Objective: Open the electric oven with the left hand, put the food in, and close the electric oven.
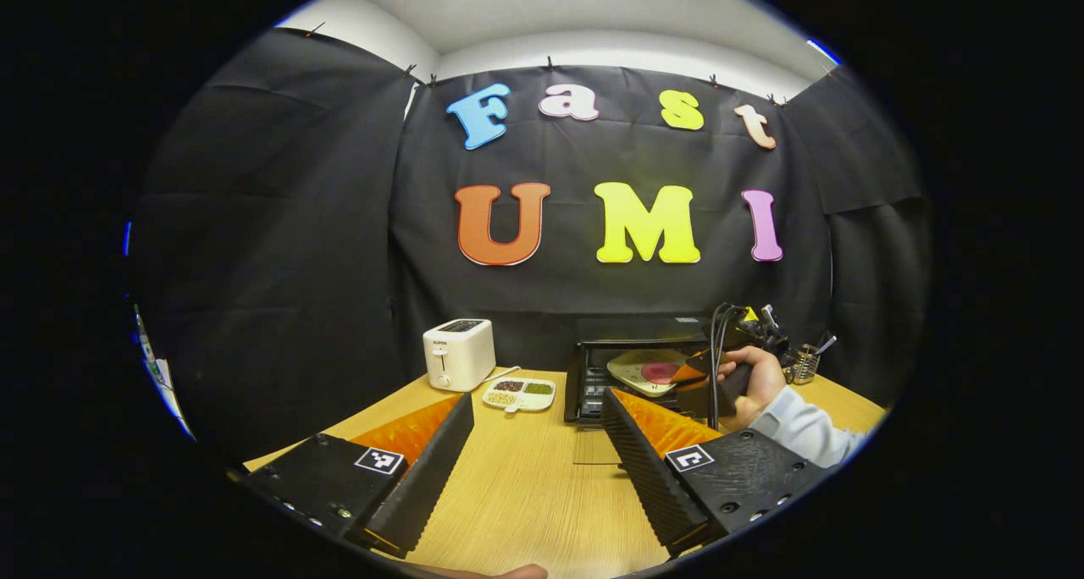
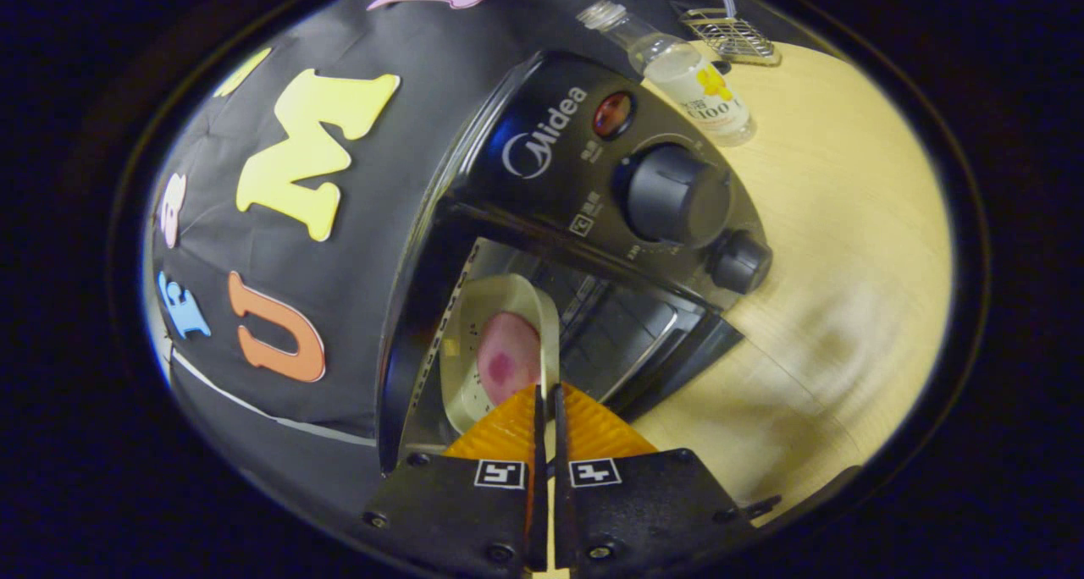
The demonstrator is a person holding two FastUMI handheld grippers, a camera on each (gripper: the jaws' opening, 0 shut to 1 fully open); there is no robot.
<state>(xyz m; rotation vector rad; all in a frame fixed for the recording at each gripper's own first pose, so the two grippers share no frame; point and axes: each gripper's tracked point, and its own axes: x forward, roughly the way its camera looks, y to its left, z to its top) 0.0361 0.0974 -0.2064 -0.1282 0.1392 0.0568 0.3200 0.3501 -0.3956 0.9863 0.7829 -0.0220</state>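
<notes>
My right gripper [image 2: 546,393] is pinched tight on the rim of the plate [image 2: 474,342], fingers together on its near edge, and the plate with the pink food [image 2: 506,359] sits partway inside the open oven [image 2: 593,190]. My left gripper [image 1: 535,418] hangs back over the table [image 1: 525,494], jaws wide apart, holding nothing. The risk I see: the grip is only on the rim, so the plate could tip and slide the food off. It could also catch on the rack or the lowered door [image 1: 597,445].
</notes>
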